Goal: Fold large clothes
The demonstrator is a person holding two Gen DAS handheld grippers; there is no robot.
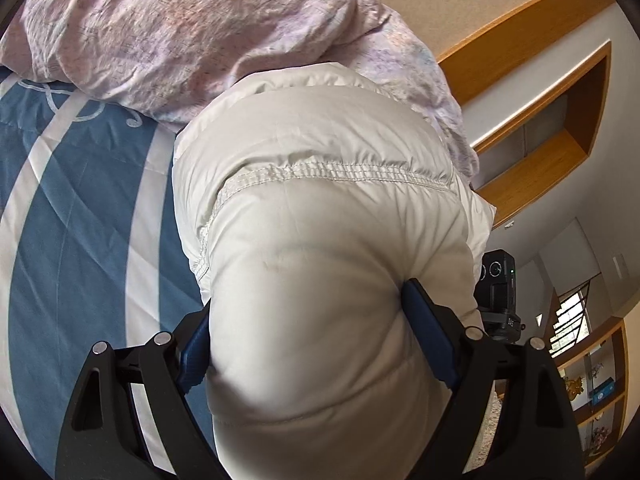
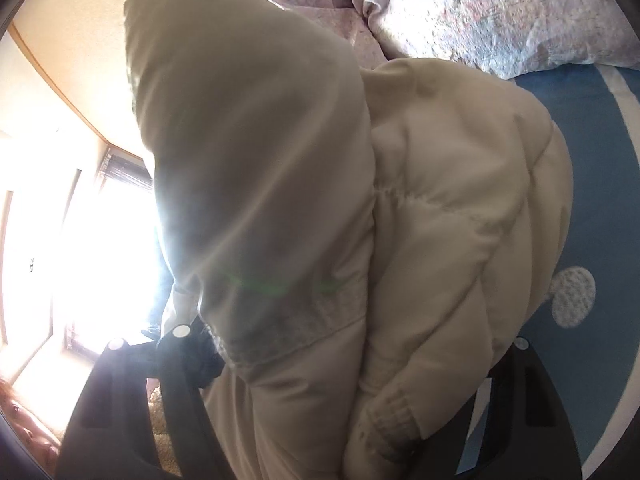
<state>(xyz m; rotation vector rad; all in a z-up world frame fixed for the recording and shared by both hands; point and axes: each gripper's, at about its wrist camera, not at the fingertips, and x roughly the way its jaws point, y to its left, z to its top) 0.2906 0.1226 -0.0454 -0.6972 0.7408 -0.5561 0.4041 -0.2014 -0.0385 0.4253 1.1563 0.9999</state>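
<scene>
While you've got both claws buried in the puffy white jacket, it's lifted off the blue bedspread.

Your left gripper is clamped on a thick padded fold, which bulges ahead of it. Your right gripper is swamped in fabric; looks clamped too, so the bulk can't flop.

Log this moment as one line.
task: fold clothes | left gripper: shut on jacket | right gripper: shut on jacket | jacket bunched above bed
</scene>
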